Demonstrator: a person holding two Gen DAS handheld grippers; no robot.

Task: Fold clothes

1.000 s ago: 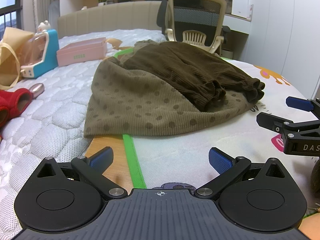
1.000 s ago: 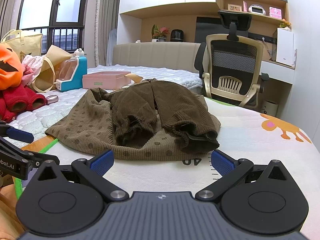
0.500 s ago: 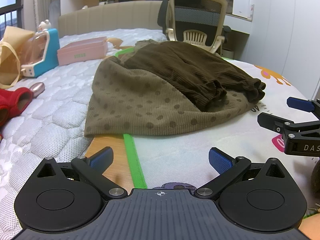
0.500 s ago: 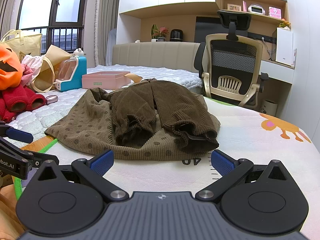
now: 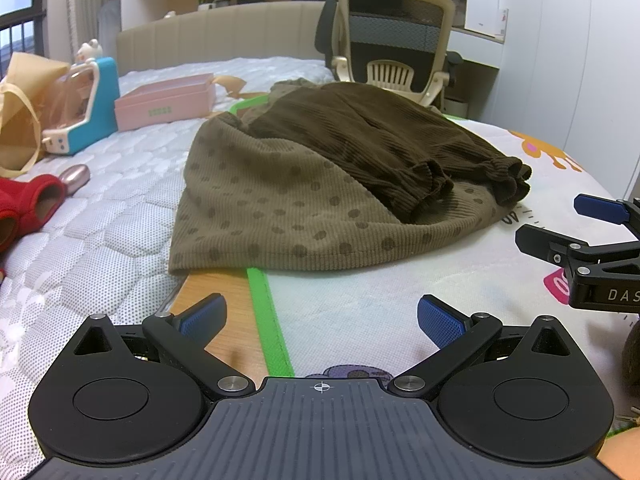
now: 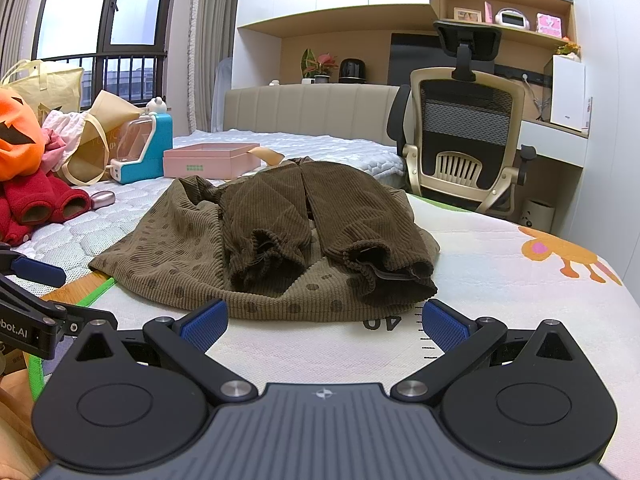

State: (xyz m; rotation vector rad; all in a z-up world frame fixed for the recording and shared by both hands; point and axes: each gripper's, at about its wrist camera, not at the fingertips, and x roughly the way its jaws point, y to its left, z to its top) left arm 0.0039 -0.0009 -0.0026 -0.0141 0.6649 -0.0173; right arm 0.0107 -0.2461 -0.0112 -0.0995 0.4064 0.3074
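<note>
While both our grippers, left gripper (image 5: pixel 320 316) and right gripper (image 6: pixel 324 322), hovered wide and empty, soft dark-brown corduroy trousers (image 6: pixel 320 216) lay mid-frame atop a limp olive dotted knit garment (image 5: pixel 272 216); we judged its near hem the best hold.

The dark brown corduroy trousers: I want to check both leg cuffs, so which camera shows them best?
The right wrist view: the dark brown corduroy trousers face it, both legs and both gathered cuffs separate. The left wrist view shows the trousers side-on, the legs overlapping.
</note>
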